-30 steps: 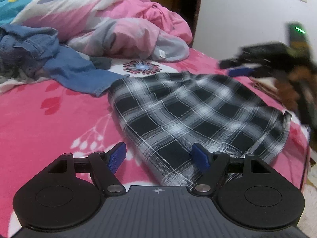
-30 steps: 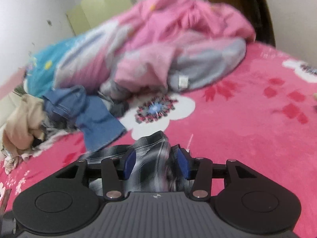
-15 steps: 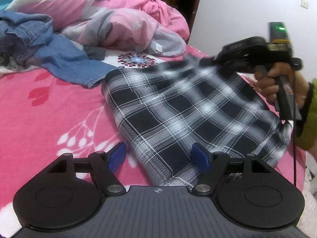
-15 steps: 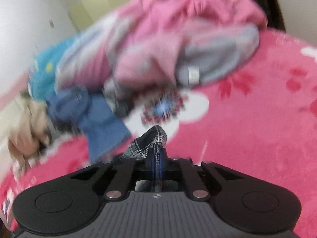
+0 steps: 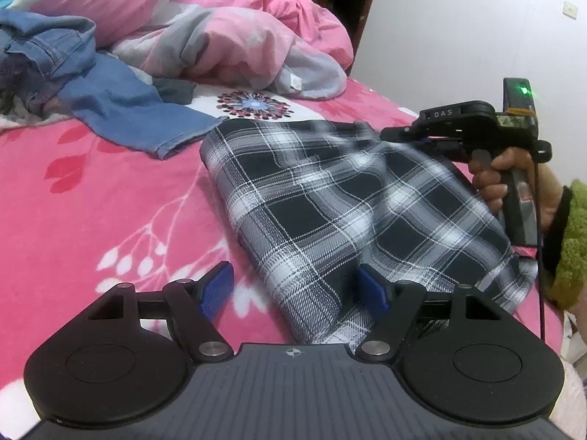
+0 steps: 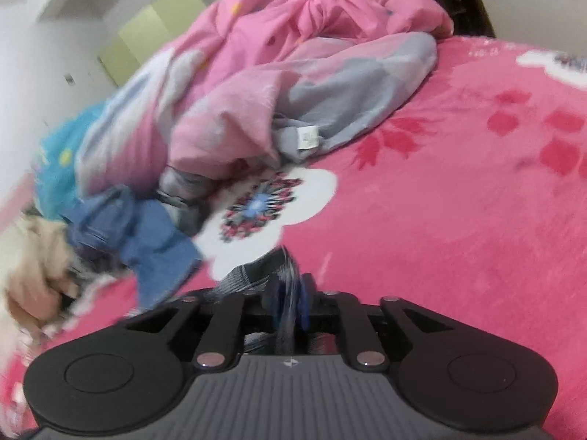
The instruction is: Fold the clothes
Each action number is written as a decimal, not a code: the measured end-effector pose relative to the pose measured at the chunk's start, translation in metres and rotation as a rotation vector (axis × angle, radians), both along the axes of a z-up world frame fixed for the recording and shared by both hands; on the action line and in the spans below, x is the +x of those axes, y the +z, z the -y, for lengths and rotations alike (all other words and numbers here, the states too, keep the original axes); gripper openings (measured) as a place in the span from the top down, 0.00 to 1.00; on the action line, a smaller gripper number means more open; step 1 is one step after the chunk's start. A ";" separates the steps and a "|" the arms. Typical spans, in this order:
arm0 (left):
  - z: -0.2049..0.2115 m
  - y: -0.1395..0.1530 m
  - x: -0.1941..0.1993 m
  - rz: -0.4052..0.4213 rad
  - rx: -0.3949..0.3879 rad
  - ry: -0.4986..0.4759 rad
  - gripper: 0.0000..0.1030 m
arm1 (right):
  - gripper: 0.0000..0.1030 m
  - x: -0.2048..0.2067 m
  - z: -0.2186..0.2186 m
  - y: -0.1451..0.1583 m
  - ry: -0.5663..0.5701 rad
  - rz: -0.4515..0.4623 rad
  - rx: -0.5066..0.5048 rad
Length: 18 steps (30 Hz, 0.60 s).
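A black-and-white plaid garment (image 5: pixel 352 212) is lying folded on the pink floral bed (image 5: pixel 91 190), just beside a blue denim piece (image 5: pixel 121 110) and near a heaped pink quilt (image 5: pixel 227 29). The left gripper (image 5: pixel 293 289) is hovering with jaws wide apart over the garment's near edge, pressing nothing. The right gripper (image 6: pixel 288 300) is pinching the far corner while its jaws are opening.

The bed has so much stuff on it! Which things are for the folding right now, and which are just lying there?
For the folding:
- plaid garment
- right hand-held gripper, jaws opening with the plaid cloth between them
- left hand-held gripper, open at the near edge

Just lying about:
- blue jeans
- pink and grey quilt
- beige garment
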<state>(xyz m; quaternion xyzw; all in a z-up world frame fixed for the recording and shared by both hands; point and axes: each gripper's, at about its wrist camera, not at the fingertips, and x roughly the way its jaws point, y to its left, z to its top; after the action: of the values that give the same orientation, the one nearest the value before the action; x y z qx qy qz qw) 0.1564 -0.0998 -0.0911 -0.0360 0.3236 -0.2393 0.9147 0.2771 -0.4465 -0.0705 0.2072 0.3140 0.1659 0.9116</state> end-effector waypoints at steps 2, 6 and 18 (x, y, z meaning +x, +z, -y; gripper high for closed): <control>-0.003 0.003 -0.002 0.012 0.000 0.020 0.28 | 0.84 -0.009 0.010 0.014 -0.068 0.038 -0.020; -0.015 0.012 -0.008 0.054 -0.024 0.060 0.28 | 0.84 -0.064 0.028 0.054 -0.091 0.183 -0.031; -0.012 0.005 0.074 0.008 -0.001 0.154 0.28 | 0.86 -0.153 -0.032 0.016 0.144 0.112 -0.314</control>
<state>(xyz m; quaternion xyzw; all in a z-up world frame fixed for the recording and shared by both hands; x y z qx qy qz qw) 0.2304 -0.0880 -0.0857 -0.0603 0.3161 -0.1685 0.9317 0.1243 -0.4143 -0.0544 0.0298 0.2986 0.1909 0.9346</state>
